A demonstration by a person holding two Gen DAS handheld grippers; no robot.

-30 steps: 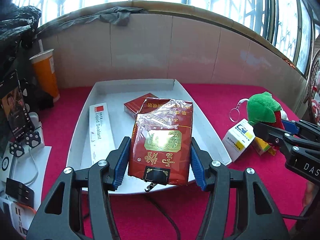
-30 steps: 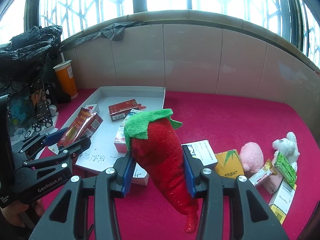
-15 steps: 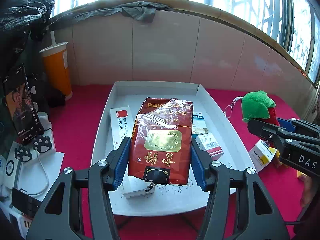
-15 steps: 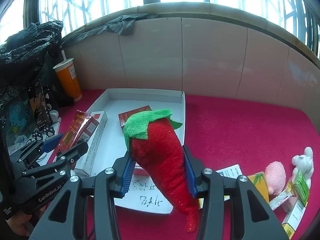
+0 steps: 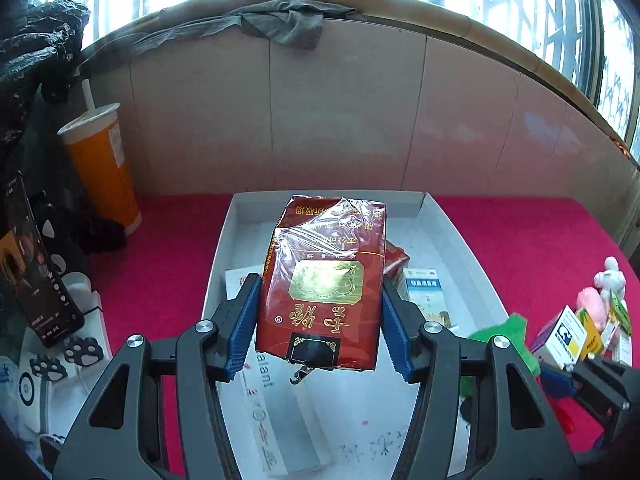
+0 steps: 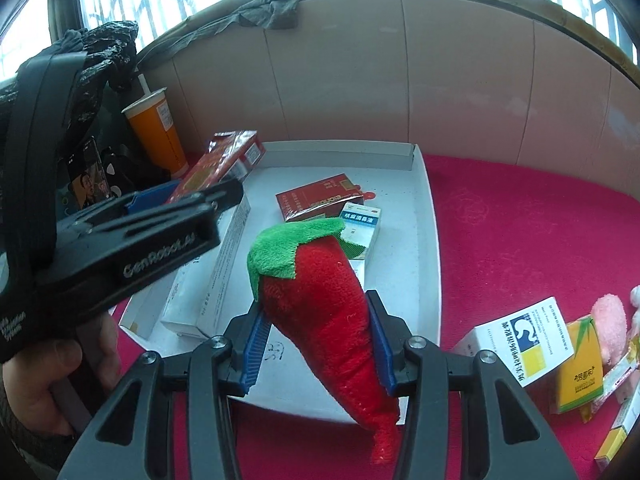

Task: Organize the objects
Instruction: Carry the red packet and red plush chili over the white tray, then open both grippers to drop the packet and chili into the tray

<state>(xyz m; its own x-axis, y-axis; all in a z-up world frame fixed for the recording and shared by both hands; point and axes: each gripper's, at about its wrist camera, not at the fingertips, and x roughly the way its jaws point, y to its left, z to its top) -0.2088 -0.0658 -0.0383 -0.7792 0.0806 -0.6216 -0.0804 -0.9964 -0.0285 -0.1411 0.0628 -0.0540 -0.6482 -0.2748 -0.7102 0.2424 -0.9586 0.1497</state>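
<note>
My left gripper (image 5: 318, 338) is shut on a red cigarette pack (image 5: 324, 284) wrapped in foil, held above the white tray (image 5: 460, 248). In the right wrist view the same pack (image 6: 224, 160) hangs over the tray's left part, with the left gripper (image 6: 176, 200) around it. My right gripper (image 6: 316, 350) is shut on a red plush chili (image 6: 324, 300) with a green top, held over the tray's near edge (image 6: 434, 280). The chili's green top (image 5: 508, 328) peeks out at the lower right of the left wrist view.
The tray holds a red pack (image 6: 320, 198), a blue-and-white box (image 6: 360, 226) and a long white sealant box (image 6: 216, 280). An orange cup (image 5: 100, 164) and a phone (image 5: 36, 276) stand at the left. Small boxes (image 6: 524, 340) and plush toys (image 6: 610, 324) lie on the red cloth at the right.
Both grippers have moved forward over the tray with their loads. The tray now fills the middle of both views, and the left gripper looms closer in the right wrist view.
</note>
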